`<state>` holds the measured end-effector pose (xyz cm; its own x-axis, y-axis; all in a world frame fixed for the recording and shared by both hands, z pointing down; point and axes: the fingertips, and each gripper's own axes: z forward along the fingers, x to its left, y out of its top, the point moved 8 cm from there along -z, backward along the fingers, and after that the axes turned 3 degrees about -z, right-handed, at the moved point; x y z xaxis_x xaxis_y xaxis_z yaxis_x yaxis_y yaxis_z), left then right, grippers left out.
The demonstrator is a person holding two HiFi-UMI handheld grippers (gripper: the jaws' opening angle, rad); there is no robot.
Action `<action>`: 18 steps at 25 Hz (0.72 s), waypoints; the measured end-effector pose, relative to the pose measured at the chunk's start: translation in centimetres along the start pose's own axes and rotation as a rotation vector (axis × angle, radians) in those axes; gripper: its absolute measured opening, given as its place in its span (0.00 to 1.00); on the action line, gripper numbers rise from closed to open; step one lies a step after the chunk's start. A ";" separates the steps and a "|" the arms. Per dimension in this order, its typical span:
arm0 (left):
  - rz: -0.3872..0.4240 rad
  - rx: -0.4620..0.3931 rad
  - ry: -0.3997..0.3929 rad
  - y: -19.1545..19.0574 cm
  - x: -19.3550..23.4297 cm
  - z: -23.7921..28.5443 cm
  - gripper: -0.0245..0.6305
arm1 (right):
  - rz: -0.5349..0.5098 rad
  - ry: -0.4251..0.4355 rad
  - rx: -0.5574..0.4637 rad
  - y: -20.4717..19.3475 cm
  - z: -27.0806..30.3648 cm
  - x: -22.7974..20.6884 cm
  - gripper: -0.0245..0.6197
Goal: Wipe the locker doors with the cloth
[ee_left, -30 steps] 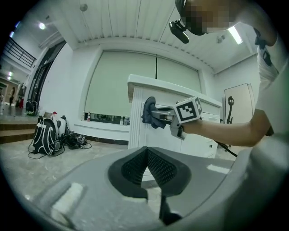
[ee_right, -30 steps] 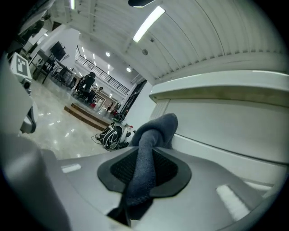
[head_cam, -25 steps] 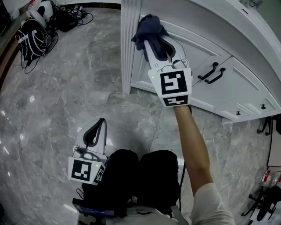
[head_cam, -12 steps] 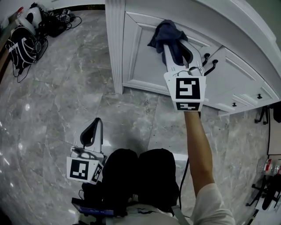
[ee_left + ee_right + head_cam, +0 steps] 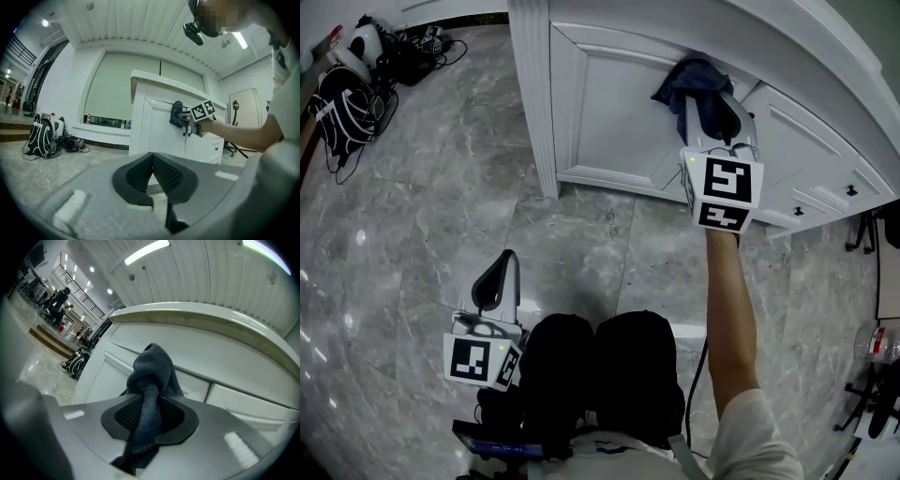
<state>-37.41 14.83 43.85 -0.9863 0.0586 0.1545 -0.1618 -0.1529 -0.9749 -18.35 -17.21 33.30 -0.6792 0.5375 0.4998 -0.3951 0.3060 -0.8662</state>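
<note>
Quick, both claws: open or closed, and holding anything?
Left claw: closed, nothing in it.
Right claw: closed on the cloth.

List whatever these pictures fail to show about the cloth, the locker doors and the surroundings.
- Where the cloth meets the locker door: head view, hidden under the cloth's bunch and the right gripper; right gripper view, the cloth itself blocks it.
- Dirt or streaks on the door: too faint in every view.
- Locker top: head view, cut off by the upper edge.
- Gear beside the backpack: head view, too small to name.
</note>
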 end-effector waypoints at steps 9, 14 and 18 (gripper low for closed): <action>-0.001 0.000 0.001 0.0 -0.3 -0.3 0.04 | -0.050 0.097 -0.160 2.1 -2.2 4.3 0.17; 0.000 0.001 -0.003 0.2 -0.2 -0.5 0.04 | -0.037 0.182 -0.191 3.4 -2.1 9.7 0.17; 0.002 -0.001 -0.007 0.2 -0.2 -0.6 0.04 | -0.029 0.237 -0.189 3.1 -0.6 13.8 0.17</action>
<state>-37.18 15.43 43.55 -0.9867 0.0511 0.1540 -0.1601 -0.1523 -0.9753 -28.61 -8.41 37.49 -0.4971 0.6884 0.5282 -0.2744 0.4528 -0.8484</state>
